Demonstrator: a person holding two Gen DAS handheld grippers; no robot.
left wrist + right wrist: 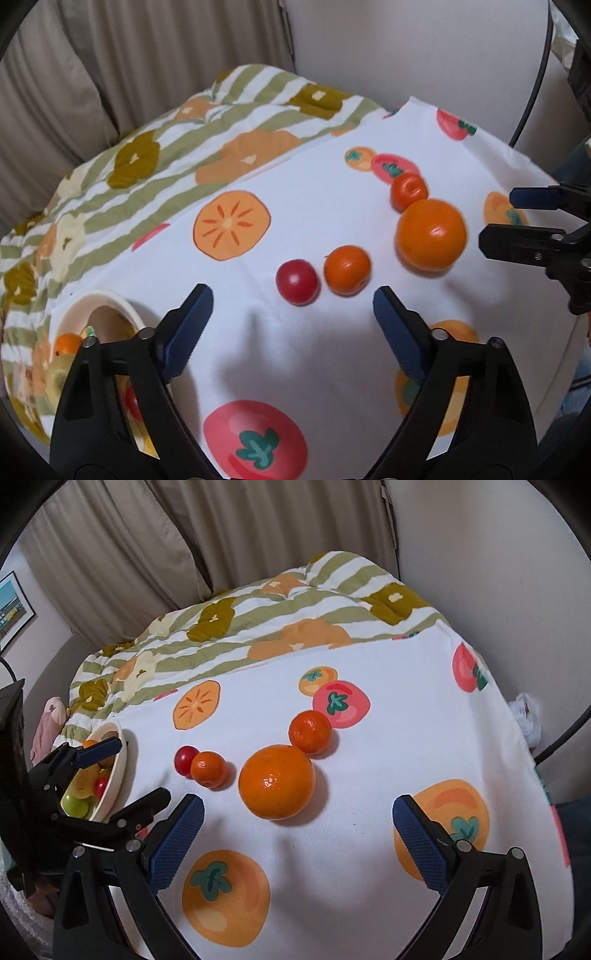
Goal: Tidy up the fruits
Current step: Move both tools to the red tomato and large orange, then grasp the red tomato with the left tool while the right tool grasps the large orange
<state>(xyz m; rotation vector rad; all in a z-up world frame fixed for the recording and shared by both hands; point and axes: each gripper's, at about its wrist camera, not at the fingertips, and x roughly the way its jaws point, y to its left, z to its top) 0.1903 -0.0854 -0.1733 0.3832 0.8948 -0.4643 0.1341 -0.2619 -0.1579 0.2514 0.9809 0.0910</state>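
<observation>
Several fruits lie on the white printed cloth point(314, 206): a big orange point(430, 234) point(276, 781), a small orange point(346, 270) point(209, 768), a red cherry-like fruit point(297, 281) point(184, 760) touching it, and a dark orange mandarin point(408, 191) point(309, 732). A cream bowl point(125, 308) point(117, 771) at the left holds several fruits. My left gripper point(291, 328) point(122, 775) is open just short of the red fruit and small orange. My right gripper point(297, 834) point(506, 218) is open just short of the big orange.
A green-striped flowered quilt point(147, 155) point(258, 620) lies behind the cloth, with beige curtains point(184, 535) behind it. A white wall point(406, 44) is at the right. A framed picture point(11, 605) hangs at far left. The cloth carries printed fruit pictures.
</observation>
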